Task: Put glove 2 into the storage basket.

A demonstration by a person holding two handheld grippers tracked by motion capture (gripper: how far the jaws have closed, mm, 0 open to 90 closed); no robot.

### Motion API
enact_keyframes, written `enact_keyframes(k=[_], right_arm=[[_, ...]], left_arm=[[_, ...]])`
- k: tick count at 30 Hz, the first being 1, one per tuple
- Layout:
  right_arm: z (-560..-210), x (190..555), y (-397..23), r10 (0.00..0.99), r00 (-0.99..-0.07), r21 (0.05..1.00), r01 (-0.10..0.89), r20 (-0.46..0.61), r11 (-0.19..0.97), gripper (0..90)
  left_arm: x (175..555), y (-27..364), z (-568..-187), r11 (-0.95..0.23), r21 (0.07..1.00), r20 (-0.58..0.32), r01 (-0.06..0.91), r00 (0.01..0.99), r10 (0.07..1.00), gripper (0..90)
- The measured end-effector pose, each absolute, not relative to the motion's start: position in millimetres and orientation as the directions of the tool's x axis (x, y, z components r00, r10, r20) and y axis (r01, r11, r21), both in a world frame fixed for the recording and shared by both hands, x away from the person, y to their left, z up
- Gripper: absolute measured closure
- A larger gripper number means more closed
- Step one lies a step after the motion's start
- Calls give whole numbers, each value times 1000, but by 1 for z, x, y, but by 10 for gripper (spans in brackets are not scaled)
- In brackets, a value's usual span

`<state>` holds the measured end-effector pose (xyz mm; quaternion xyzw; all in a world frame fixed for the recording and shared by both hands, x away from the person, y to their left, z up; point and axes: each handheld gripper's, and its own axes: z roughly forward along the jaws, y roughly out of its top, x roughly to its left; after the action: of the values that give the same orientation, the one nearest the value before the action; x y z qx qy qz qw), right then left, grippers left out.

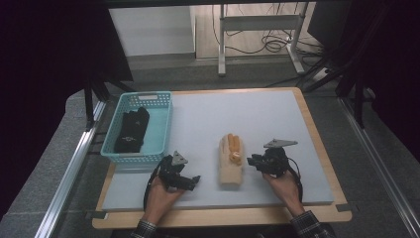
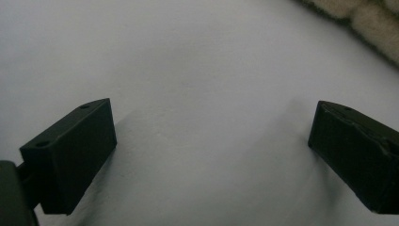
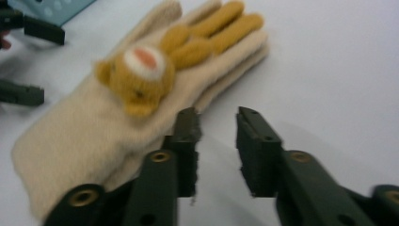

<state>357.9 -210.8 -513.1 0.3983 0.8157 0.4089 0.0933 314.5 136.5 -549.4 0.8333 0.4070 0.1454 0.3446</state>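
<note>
Pale grey tabletop [image 1: 277, 124]: my right tongs [image 3: 217, 123] nearly closed, empty, beside cream wool glove w/ bear patch [image 3: 94, 127]; left tongs [image 2: 207, 141] wide, empty. Risk: pinching air, nudging glove away.

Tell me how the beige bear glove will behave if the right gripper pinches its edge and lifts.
The beige glove looks like soft fleece lying flat, so it will probably droop. It seems light, likely sliding on the smooth table if nudged. The bear head may weigh that side down slightly.
</note>
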Motion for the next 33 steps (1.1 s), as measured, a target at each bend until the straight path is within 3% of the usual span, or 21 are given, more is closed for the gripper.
enact_keyframes(k=[5,33], right_arm=[[-524,349,-205,696,-704,726,553,144,409,850],[-534,346,-123,586,-807,727,445,72,523,827]], left_arm=[[315,137,-549,-431,693,-39,578,627,778,17],[306,168,-551,-414,685,-41,599,599,800,0]])
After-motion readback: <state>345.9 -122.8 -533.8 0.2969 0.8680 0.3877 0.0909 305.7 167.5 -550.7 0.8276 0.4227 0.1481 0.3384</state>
